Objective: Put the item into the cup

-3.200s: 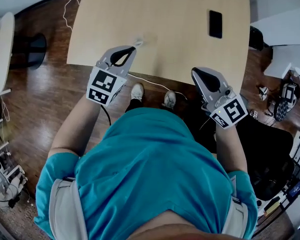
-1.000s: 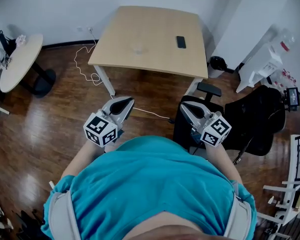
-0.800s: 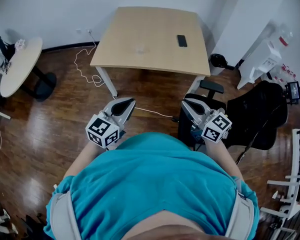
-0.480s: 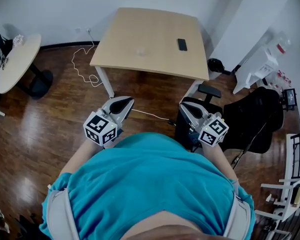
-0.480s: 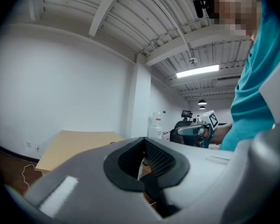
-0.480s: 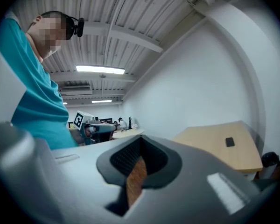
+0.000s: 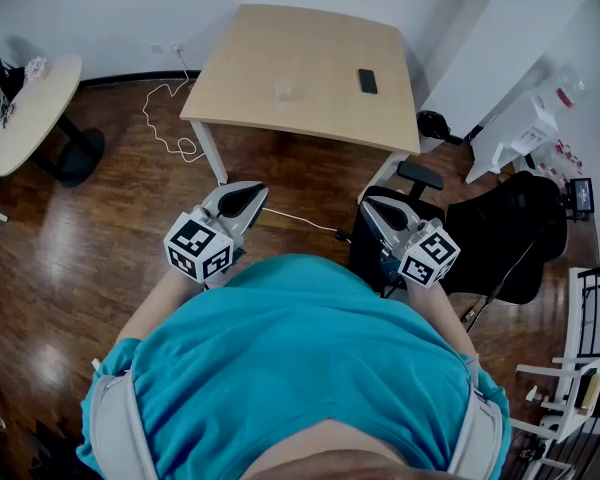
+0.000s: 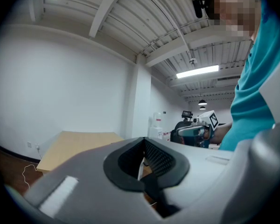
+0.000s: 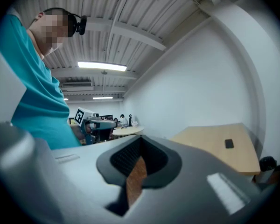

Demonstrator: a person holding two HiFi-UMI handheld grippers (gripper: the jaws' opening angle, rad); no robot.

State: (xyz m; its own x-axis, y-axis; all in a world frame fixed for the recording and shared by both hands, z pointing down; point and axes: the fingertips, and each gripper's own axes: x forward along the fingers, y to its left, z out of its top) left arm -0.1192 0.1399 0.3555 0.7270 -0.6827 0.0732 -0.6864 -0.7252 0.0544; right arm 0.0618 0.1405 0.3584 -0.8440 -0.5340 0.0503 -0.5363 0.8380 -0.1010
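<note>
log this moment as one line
left hand-held gripper: shut, empty | right hand-held gripper: shut, empty | both: level, short of table | cup: on table, left of phone

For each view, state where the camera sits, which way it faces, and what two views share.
Head view: on the person's head, steeply down; table, left gripper, right gripper, teal shirt.
Left gripper view: on the left gripper, level along its shut jaws; shirt at right.
Right gripper view: on the right gripper, level along its jaws; shirt at left.
Shared by both gripper views: table, opposite gripper.
</note>
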